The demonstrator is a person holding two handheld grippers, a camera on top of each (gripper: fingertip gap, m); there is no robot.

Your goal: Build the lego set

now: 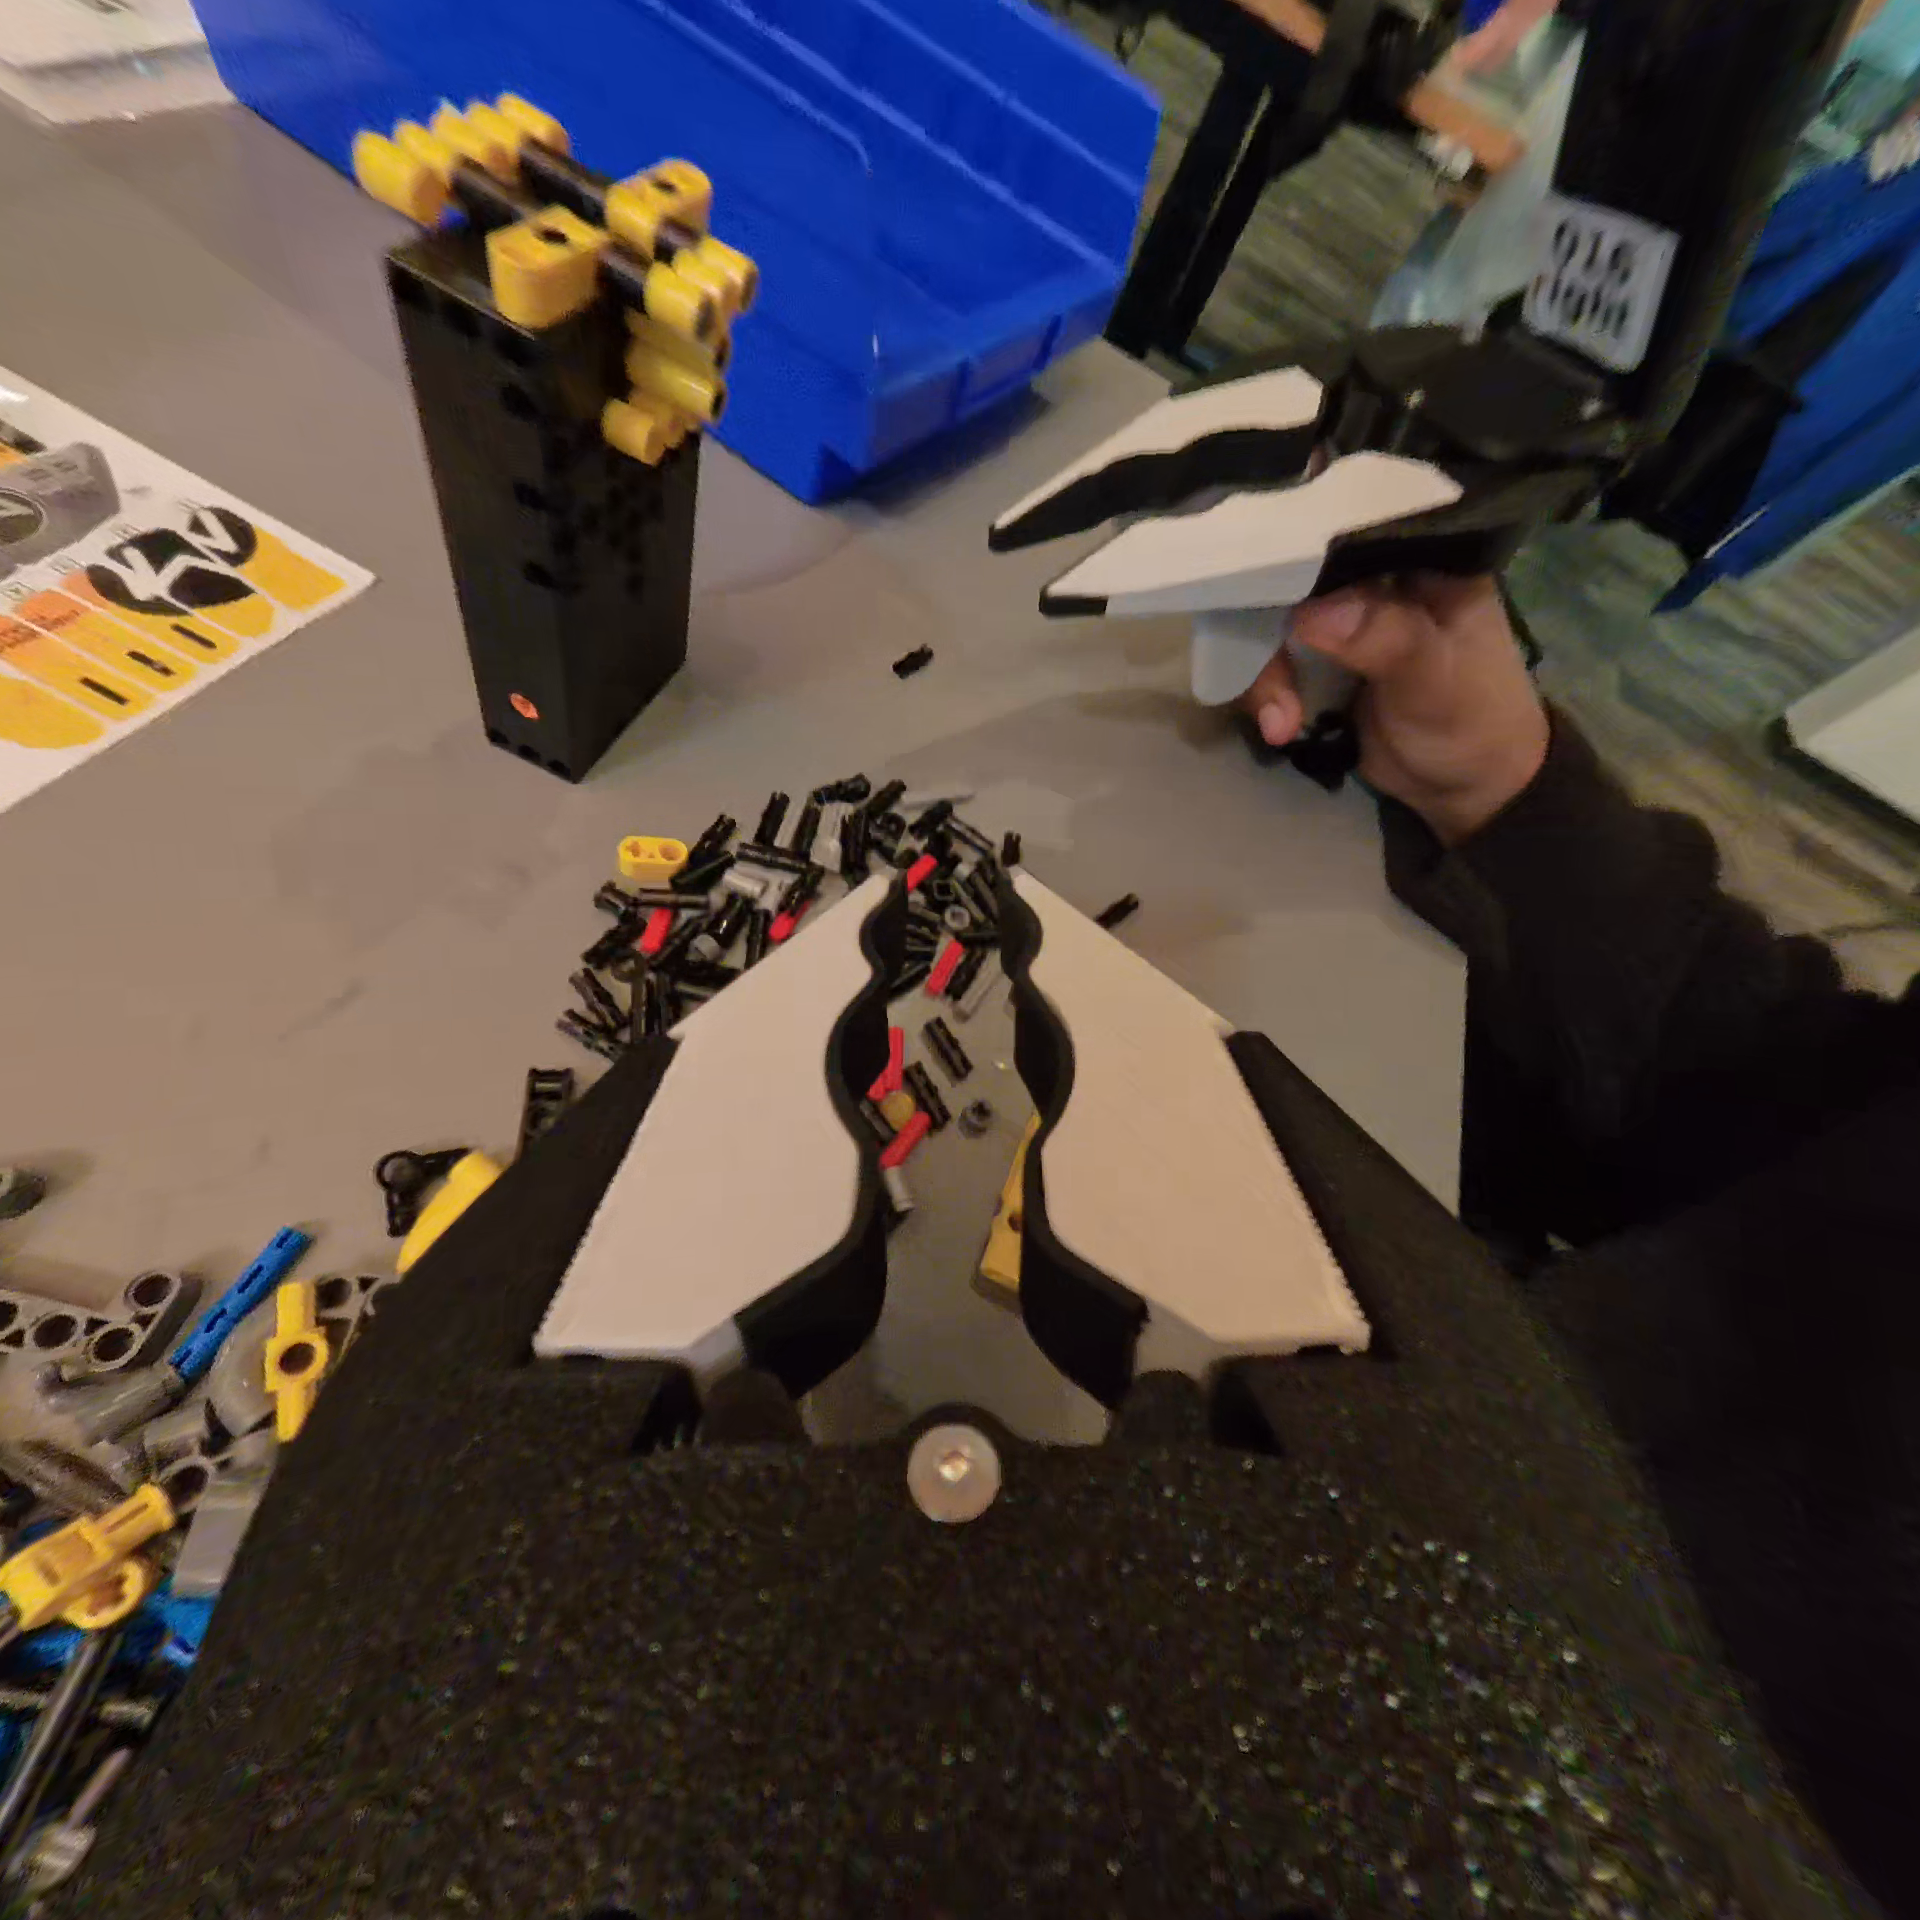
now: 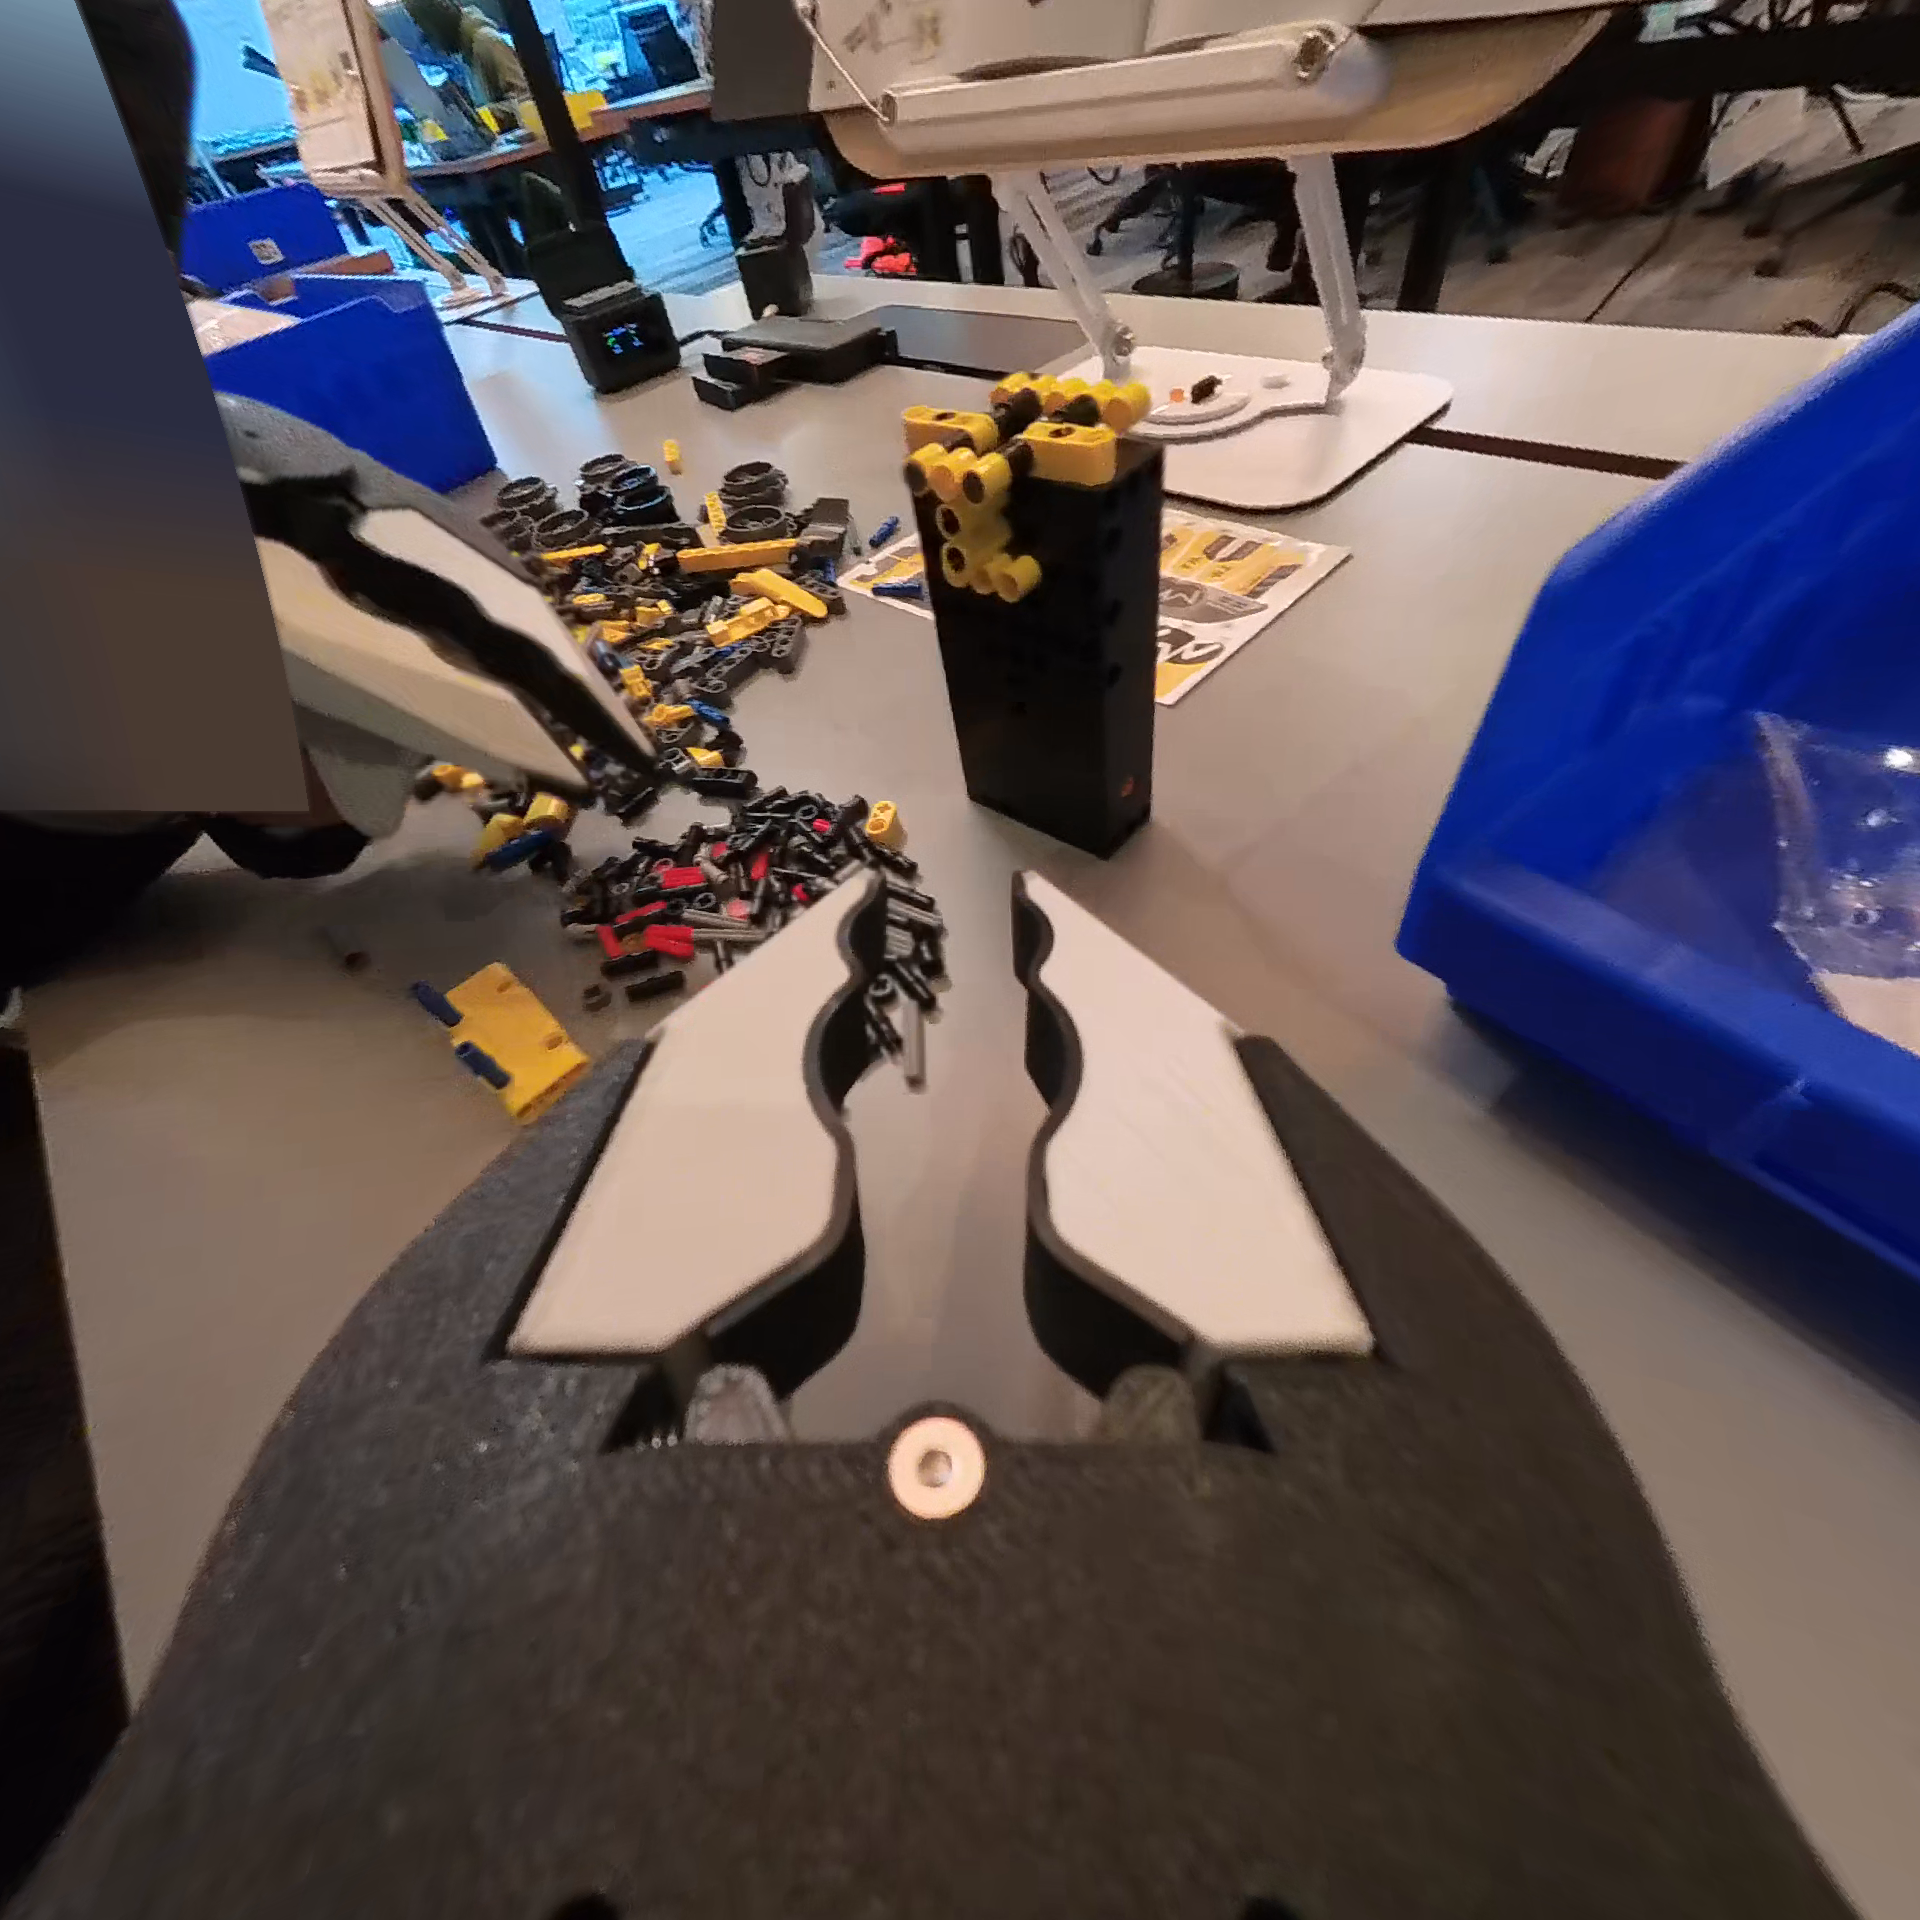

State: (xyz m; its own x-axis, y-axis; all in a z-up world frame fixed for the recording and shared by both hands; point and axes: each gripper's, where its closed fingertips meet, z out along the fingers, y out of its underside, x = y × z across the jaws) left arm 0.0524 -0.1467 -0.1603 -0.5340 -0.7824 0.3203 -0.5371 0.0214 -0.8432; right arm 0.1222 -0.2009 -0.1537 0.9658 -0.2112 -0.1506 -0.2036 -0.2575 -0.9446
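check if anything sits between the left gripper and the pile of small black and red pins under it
Nothing visible does. The left gripper hangs open right over the pile of pins, with only air between. The black tower stands farther off, and the right gripper is off to the side.

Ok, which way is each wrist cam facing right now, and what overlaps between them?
Left wrist view: sits on the left gripper, angled down at the pile of small pins; its jaws are open; the right gripper and the hand holding it show farther off.
Right wrist view: sits on the right gripper, looking low across the table; its jaws are open; the left gripper shows at left.
Shared: the pin pile, the black tower with yellow pieces and a blue bin.
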